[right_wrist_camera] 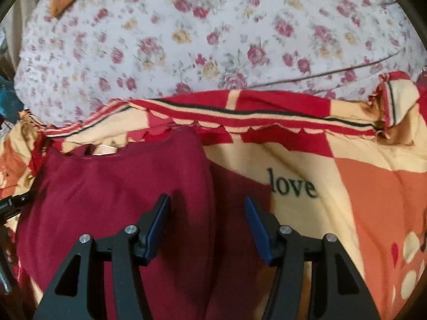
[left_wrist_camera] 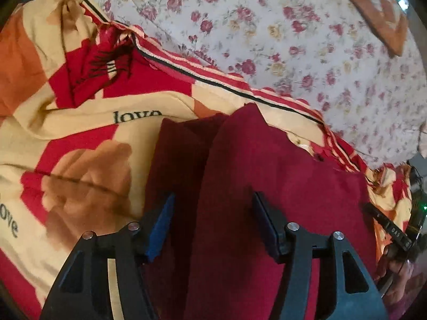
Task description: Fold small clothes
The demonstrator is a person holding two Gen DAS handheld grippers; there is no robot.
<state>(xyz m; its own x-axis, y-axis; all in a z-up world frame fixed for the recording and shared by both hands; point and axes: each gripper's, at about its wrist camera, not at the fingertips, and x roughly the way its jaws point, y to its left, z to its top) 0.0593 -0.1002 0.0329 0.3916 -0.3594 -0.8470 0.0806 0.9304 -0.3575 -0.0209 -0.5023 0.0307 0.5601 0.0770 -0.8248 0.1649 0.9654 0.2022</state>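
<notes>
A small dark red garment (left_wrist_camera: 267, 173) lies on a red, cream and orange blanket (left_wrist_camera: 80, 138) printed with "love". My left gripper (left_wrist_camera: 213, 198) hangs just above the garment with its blue pads wide apart; a lengthwise fold ridge of the cloth runs under the gap, and nothing is pinched. In the right wrist view the same garment (right_wrist_camera: 120, 186) shows its neckline at the far edge. My right gripper (right_wrist_camera: 207, 200) stands open over the garment's right side, where a darker flap (right_wrist_camera: 237, 186) lies beside the folded part. Neither pair of pads presses on cloth.
A white sheet with pink roses (left_wrist_camera: 267, 26) covers the bed beyond the blanket's striped, scalloped border (right_wrist_camera: 240, 112). An orange-brown patterned cloth (left_wrist_camera: 379, 13) lies at the far corner. Part of the other black gripper (left_wrist_camera: 389, 230) shows at the right edge.
</notes>
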